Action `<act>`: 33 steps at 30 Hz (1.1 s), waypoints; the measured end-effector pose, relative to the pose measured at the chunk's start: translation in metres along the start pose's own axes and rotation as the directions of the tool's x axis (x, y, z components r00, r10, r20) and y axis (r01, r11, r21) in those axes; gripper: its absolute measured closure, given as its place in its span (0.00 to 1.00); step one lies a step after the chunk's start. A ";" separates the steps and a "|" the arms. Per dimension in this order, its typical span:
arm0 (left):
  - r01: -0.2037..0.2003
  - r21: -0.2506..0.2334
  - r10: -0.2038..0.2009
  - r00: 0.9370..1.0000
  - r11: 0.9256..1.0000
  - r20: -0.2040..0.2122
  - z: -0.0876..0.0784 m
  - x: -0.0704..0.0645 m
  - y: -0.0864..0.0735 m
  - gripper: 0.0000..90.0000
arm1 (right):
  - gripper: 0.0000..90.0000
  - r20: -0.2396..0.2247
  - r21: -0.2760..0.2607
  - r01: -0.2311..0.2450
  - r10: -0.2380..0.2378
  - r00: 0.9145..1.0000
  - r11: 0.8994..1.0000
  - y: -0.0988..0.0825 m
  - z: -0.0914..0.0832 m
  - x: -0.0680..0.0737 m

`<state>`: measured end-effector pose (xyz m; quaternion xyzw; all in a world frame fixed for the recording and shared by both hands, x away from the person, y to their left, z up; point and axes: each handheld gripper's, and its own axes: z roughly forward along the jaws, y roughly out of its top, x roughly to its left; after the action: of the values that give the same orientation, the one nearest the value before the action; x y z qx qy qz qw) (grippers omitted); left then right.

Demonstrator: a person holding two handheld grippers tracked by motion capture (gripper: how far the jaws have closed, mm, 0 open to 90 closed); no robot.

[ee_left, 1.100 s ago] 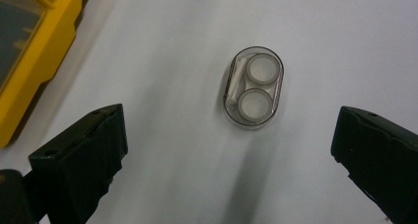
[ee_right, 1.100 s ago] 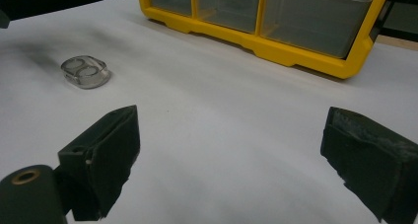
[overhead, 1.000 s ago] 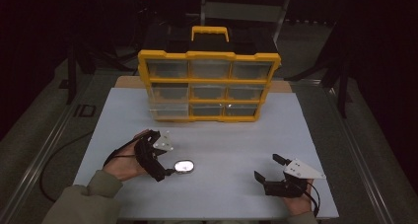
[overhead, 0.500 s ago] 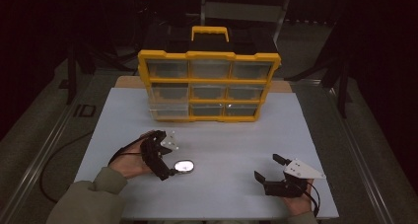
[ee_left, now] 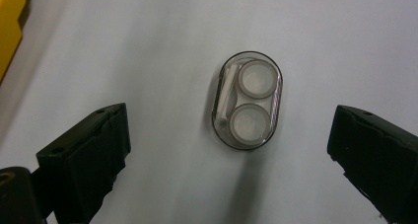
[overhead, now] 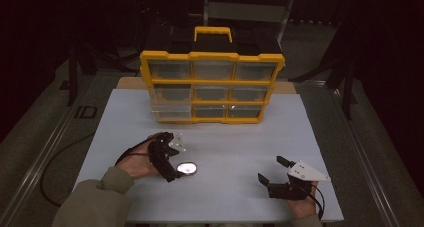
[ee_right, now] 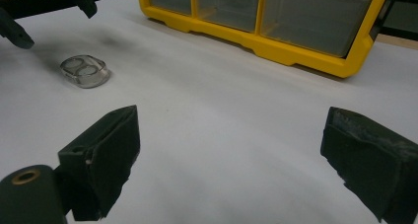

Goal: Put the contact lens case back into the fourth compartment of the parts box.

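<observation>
Left gripper (ee_left: 226,150) hangs wide open over the clear lens case (ee_left: 247,107).
Its jaws flank the case across its short axis; right gripper (overhead: 274,173), also open, sits well apart; beyond the case stands the yellow organizer (overhead: 212,87).

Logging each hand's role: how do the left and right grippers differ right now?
The left gripper hangs over the clear contact lens case, jaws straddling it; the right gripper sits apart above bare table. The left points down, the right across toward the yellow organizer. Both are open.
</observation>
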<state>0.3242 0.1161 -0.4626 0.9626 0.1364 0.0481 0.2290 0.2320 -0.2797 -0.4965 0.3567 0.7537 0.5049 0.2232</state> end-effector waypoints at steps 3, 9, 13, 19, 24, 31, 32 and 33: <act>0.004 0.002 -0.004 1.000 1.000 0.009 0.002 0.001 0.001 0.04 | 0.08 -0.002 0.001 0.000 0.000 1.000 1.000 0.000 0.000 0.000; 0.009 0.009 -0.009 1.000 1.000 0.018 0.007 0.002 0.003 0.06 | 0.08 -0.003 0.002 -0.001 0.001 1.000 1.000 0.000 0.000 0.000; 0.005 0.017 -0.005 1.000 1.000 0.030 0.009 0.002 0.004 0.08 | 0.08 -0.002 0.004 0.000 0.000 1.000 1.000 0.000 0.000 0.000; 0.005 0.025 -0.006 0.998 1.000 0.056 0.014 0.001 0.005 0.14 | 0.08 -0.003 0.006 0.002 -0.002 1.000 1.000 0.000 0.001 0.000; -0.012 0.043 0.010 0.999 0.999 0.050 0.017 -0.001 0.007 0.20 | 0.08 -0.004 0.006 0.002 -0.002 1.000 1.000 -0.001 0.001 0.000; -0.027 0.057 0.024 0.998 0.998 0.051 0.022 -0.003 0.009 0.23 | 0.08 -0.005 0.008 0.000 0.000 1.000 1.000 -0.001 0.001 0.000; -0.031 0.061 0.028 0.998 0.998 0.050 0.022 -0.003 0.009 0.23 | 0.08 -0.005 0.008 0.001 0.000 1.000 1.000 -0.001 0.001 0.000; -0.031 0.061 0.028 0.998 0.998 0.050 0.022 -0.003 0.009 0.23 | 0.08 -0.005 0.008 0.001 0.000 1.000 1.000 -0.001 0.001 0.000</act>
<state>0.3268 0.0974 -0.4784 0.9721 0.1178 0.0237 0.2015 0.2326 -0.2793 -0.4976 0.3562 0.7564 0.5025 0.2200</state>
